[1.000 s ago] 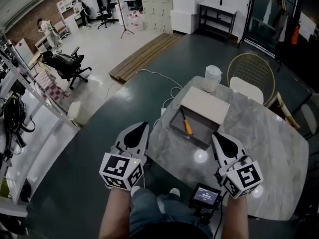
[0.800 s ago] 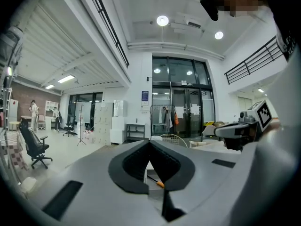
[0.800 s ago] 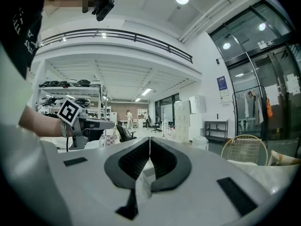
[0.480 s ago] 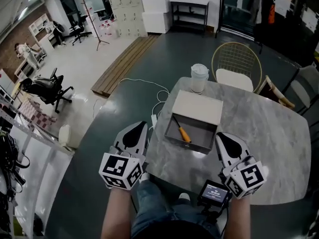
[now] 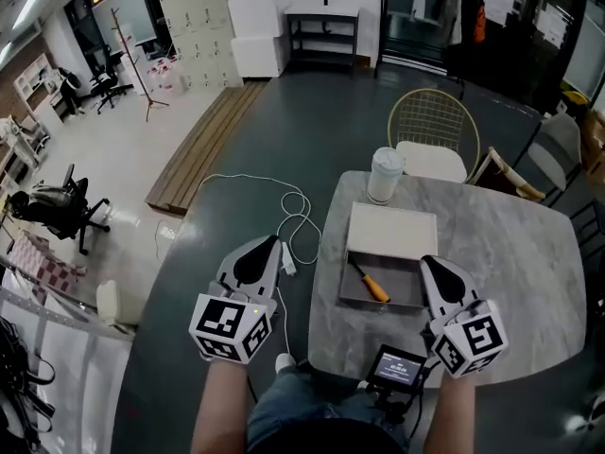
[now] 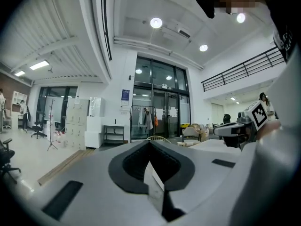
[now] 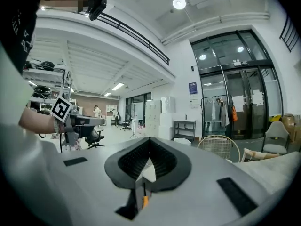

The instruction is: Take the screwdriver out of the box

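An open grey box (image 5: 413,278) lies on the marble table (image 5: 510,263), its pale lid (image 5: 392,233) propped at the far side. Inside lies the screwdriver (image 5: 372,287), orange handle toward me and dark shaft pointing far left. My right gripper (image 5: 427,261) is shut and empty, its tip over the box's right front corner. My left gripper (image 5: 267,242) is shut and empty, held over the floor left of the table. In the right gripper view the orange handle (image 7: 145,200) shows below the closed jaws.
A lidded white cup (image 5: 386,175) stands behind the box. A gold wire chair (image 5: 433,126) sits at the table's far side. A small screen device (image 5: 395,369) is at the table's near edge. A white cable (image 5: 288,218) lies on the dark floor, with wooden planks (image 5: 203,145) beyond.
The view has swung round, so the table and box now lie lower and further right in the picture. The box now lies beside my right gripper's tip. Both grippers stayed shut.
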`<move>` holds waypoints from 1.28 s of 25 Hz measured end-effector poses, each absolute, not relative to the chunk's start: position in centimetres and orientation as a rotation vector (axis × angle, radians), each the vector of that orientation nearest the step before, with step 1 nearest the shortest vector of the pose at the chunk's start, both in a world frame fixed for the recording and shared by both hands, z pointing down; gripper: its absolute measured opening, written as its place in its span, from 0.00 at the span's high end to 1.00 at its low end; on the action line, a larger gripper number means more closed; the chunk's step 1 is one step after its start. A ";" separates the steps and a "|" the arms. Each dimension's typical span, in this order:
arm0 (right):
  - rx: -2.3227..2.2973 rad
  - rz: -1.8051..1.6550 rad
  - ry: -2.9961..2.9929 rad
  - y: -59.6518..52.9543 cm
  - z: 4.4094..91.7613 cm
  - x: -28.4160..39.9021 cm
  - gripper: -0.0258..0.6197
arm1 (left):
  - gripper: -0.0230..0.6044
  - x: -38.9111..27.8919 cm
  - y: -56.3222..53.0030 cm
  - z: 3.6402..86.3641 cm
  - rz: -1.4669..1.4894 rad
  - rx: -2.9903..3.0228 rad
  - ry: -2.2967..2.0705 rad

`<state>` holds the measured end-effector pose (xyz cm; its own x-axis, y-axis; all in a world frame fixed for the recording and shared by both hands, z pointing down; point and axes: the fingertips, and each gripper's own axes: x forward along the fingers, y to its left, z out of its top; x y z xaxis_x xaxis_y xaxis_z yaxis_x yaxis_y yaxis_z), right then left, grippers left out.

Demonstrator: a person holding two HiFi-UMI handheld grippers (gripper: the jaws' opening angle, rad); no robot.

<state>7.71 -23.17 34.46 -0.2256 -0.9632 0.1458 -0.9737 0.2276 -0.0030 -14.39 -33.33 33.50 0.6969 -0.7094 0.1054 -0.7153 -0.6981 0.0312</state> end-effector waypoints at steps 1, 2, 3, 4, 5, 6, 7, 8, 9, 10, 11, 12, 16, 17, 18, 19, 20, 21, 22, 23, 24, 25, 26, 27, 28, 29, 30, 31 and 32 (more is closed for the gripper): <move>1.883 0.133 -2.353 -23.7 34.4 6.9 0.92 | 0.95 -15.2 -34.3 33.4 0.118 2.827 -1.181; 1.889 0.125 -2.333 -24.2 34.3 6.1 0.92 | 0.95 -15.9 -35.2 33.4 0.106 2.825 -1.171; 1.900 0.121 -2.312 -24.6 34.2 5.4 0.92 | 0.95 -16.6 -36.0 33.4 0.098 2.824 -1.159; 1.917 0.120 -2.290 -24.9 34.0 4.8 0.92 | 0.95 -17.2 -36.7 33.4 0.093 2.823 -1.145; 1.935 0.122 -2.269 -25.1 33.9 4.2 0.92 | 0.94 -17.7 -37.3 33.5 0.091 2.824 -1.128; 1.951 0.124 -2.249 -25.4 33.8 3.8 0.92 | 0.95 -18.1 -37.9 33.6 0.091 2.826 -1.110; 1.966 0.127 -2.231 -25.5 33.8 3.4 0.92 | 0.95 -18.5 -38.4 33.7 0.092 2.829 -1.093; 1.979 0.131 -2.214 -25.6 33.9 3.1 0.92 | 0.95 -18.8 -38.7 33.9 0.094 2.833 -1.077; 1.991 0.136 -2.197 -25.6 34.0 2.8 0.92 | 0.95 -19.1 -39.0 34.2 0.096 2.834 -1.063; 2.000 0.141 -2.179 -25.4 34.0 2.6 0.92 | 0.95 -19.4 -39.1 34.4 0.096 2.833 -1.053; 2.004 0.147 -2.163 -25.2 34.1 2.4 0.92 | 0.95 -19.7 -39.1 34.7 0.095 2.827 -1.047; 2.003 0.153 -2.150 -25.0 34.2 2.4 0.92 | 0.95 -19.9 -39.3 35.0 0.093 2.816 -1.049; 1.985 0.209 -2.122 -25.7 34.8 3.0 0.92 | 0.95 -21.0 -40.6 36.0 0.086 2.746 -1.102; 1.973 0.230 -2.121 -25.9 35.1 3.2 0.92 | 0.95 -21.2 -40.7 36.3 0.089 2.725 -1.121; 1.954 0.249 -2.123 -26.0 35.5 3.3 0.92 | 0.95 -21.3 -40.6 36.7 0.095 2.705 -1.138; 1.929 0.268 -2.130 -26.0 35.9 3.4 0.92 | 0.95 -21.2 -40.2 37.1 0.105 2.687 -1.151; 1.899 0.287 -2.140 -26.1 36.4 3.5 0.92 | 0.95 -21.1 -39.8 37.6 0.119 2.670 -1.160; 1.865 0.305 -2.151 -26.3 37.0 3.5 0.92 | 0.95 -20.9 -39.5 38.2 0.135 2.654 -1.168; 1.828 0.323 -2.161 -26.6 37.7 3.6 0.92 | 0.95 -20.7 -39.3 38.9 0.152 2.636 -1.177; 1.789 0.339 -2.171 -27.2 38.5 3.6 0.92 | 0.95 -20.6 -39.3 39.8 0.170 2.615 -1.188; 1.742 0.353 -2.181 -27.9 39.4 3.6 0.92 | 0.95 -20.6 -39.5 40.9 0.188 2.589 -1.204; 1.687 0.368 -2.191 -28.6 40.5 3.5 0.92 | 0.95 -20.7 -39.6 42.2 0.208 2.556 -1.223; 1.626 0.386 -2.195 -29.1 41.7 3.5 0.92 | 0.95 -20.9 -39.4 43.5 0.229 2.515 -1.243; 1.565 0.408 -2.192 -29.4 42.9 3.4 0.92 | 0.95 -21.2 -39.0 44.7 0.251 2.471 -1.262; 1.507 0.426 -2.185 -29.5 43.9 3.3 0.92 | 0.95 -21.4 -38.4 45.8 0.272 2.431 -1.279; 1.455 0.439 -2.180 -29.5 44.9 3.1 0.92 | 0.95 -21.7 -37.8 46.7 0.290 2.399 -1.293; 1.410 0.451 -2.177 -29.4 45.9 3.0 0.92 | 0.95 -21.8 -37.3 47.5 0.305 2.372 -1.305; 1.373 0.463 -2.176 -29.3 46.7 2.8 0.92 | 0.95 -22.0 -36.9 48.2 0.315 2.349 -1.318; 1.341 0.472 -2.173 -29.2 47.4 2.7 0.92 | 0.95 -22.0 -36.6 48.7 0.321 2.331 -1.331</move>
<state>2.73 -29.23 47.40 -0.3604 -0.7073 0.6082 -0.8958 0.4442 -0.0142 -22.01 -36.65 48.70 0.5114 -0.7584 0.4042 -0.8593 -0.4436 0.2547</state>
